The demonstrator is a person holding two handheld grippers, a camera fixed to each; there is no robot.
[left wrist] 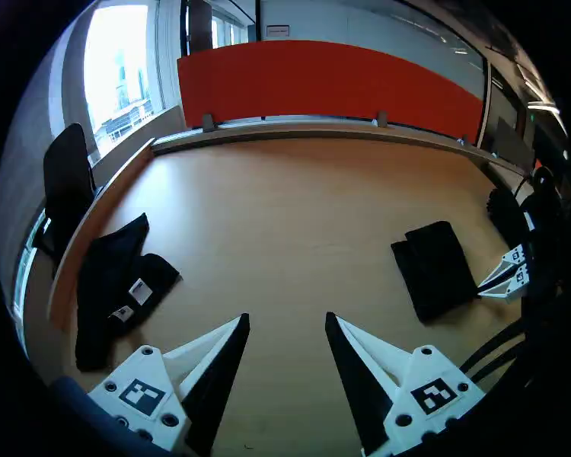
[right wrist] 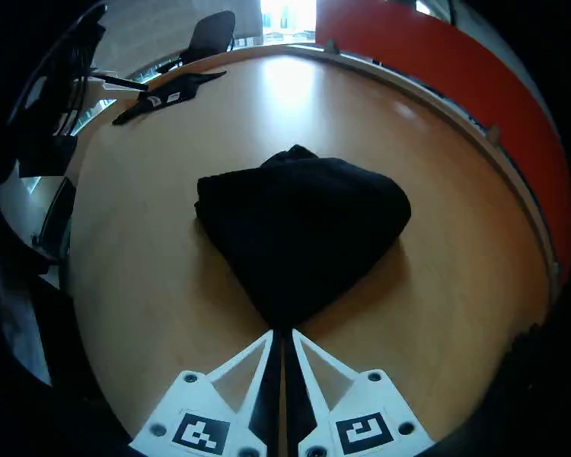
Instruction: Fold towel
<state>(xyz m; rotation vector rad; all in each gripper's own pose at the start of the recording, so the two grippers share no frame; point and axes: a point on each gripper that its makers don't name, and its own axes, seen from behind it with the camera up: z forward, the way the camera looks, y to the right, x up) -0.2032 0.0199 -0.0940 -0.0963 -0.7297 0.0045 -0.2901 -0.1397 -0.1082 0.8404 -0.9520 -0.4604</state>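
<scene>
Evidently the right gripper [right wrist: 283,339] has its fingers drawn almost together on the near corner of the black towel [right wrist: 301,221]. The towel lies bunched in a rough fold on the wooden table [right wrist: 453,251] and tapers to a point at the fingertips. The left gripper [left wrist: 285,335] hovers above bare wood, spread wide and holding nothing. To fold well, the pinched corner probably wants carrying low and straight over the far edge, with the free gripper brought across to pin and square the layers. The right gripper view gives the towel's lumpy surface up close, while the left gripper view shows it as a flat dark slab, well apart from a second black cloth [left wrist: 114,293] with white tags, before a red partition [left wrist: 323,84].
</scene>
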